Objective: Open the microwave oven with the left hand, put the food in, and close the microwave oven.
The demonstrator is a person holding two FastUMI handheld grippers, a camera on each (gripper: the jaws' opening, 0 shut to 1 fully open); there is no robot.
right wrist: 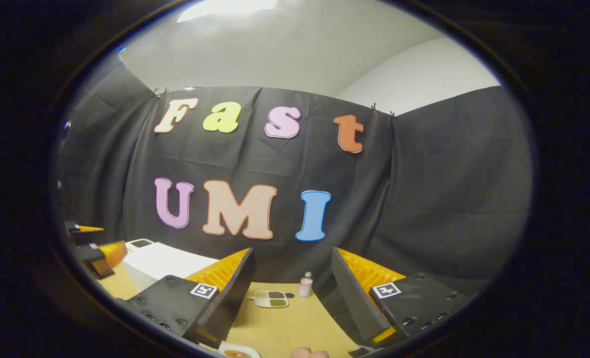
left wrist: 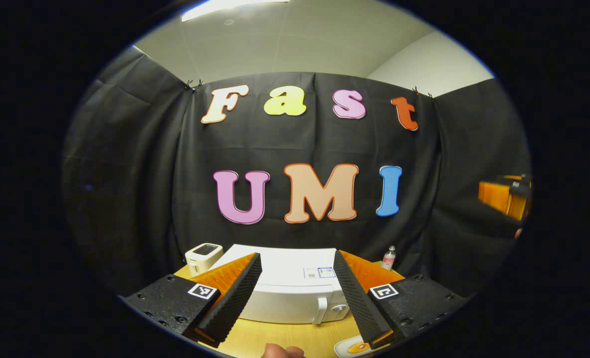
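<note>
White microwave [left wrist: 295, 293] sits shut on the tabletop [left wrist: 285, 338] straight ahead between my left gripper's [left wrist: 295, 298] spread, empty fingers, its upright handle [left wrist: 321, 309] toward the right finger, while my right gripper [right wrist: 292, 298], also spread and empty, lies farther off.

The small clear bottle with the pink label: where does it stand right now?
In the left gripper view the small clear bottle with the pink label stands on the wooden table, right of the white microwave oven, against the black cloth wall.
</note>
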